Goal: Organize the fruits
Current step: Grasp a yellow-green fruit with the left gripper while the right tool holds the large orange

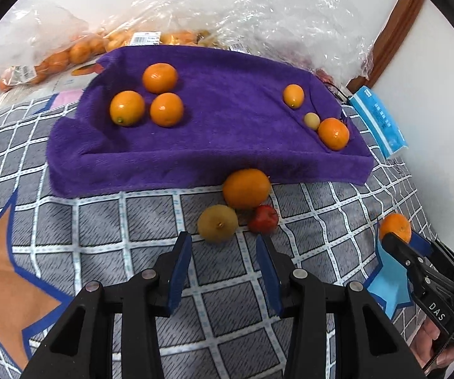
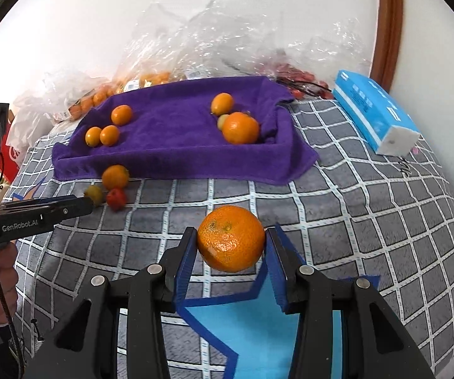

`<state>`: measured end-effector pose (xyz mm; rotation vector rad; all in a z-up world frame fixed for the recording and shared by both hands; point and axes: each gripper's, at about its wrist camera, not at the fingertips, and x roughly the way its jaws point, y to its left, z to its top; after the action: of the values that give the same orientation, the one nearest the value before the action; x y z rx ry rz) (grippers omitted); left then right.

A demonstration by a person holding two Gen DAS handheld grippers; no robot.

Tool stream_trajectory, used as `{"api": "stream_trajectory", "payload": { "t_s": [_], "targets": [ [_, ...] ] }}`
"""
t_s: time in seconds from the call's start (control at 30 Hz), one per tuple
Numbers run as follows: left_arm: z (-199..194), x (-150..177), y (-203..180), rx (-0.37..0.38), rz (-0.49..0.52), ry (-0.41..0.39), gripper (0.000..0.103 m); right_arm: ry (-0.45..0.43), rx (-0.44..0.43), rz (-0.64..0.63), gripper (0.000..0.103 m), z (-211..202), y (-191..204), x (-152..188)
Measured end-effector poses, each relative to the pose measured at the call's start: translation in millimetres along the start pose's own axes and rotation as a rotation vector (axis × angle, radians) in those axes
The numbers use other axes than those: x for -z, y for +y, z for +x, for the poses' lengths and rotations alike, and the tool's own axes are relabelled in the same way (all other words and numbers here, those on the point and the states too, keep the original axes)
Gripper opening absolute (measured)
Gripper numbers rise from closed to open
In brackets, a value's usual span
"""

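one mandarin (image 2: 230,238) is clamped between the right gripper (image 2: 230,246) pads; left gripper (image 1: 224,252) is held narrowly parted, empty, near a greenish fruit (image 1: 217,223).

Quick fruit count: six on the purple towel (image 1: 227,132), meaning five orange citrus (image 1: 159,78) plus one small yellowish fruit (image 1: 312,121) at about 3 o'clock. Three loose on the blanket at 6 o'clock: an orange (image 1: 246,188), a greenish-yellow one (image 1: 218,223), a red one (image 1: 263,219). One mandarin (image 2: 230,238) in a gripper.
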<state>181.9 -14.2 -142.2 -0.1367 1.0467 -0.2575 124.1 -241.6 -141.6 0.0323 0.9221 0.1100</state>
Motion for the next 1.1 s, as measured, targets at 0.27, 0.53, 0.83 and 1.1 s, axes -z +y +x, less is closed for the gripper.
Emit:
{"api": "stream_trajectory", "payload": {
  "t_s": [0.27, 0.53, 0.83, 1.1],
  "targets": [
    [14, -7, 0, -0.024, 0.004, 0.015, 0.028, 0.014, 0.001, 0.001, 0.043, 8, -4, 1],
    [-6, 0, 10, -0.032, -0.027, -0.004, 0.028, -0.006, -0.006, -0.013, 0.043, -4, 5, 0],
    [-57, 14, 15, -0.041, -0.046, -0.076, 0.027, -0.083, -0.006, -0.028, 0.043, -44, 26, -7],
    [-100, 22, 13, -0.034, -0.052, -0.144, 0.027, -0.130, -0.011, -0.025, 0.043, -71, 39, -15]
  ]
}}
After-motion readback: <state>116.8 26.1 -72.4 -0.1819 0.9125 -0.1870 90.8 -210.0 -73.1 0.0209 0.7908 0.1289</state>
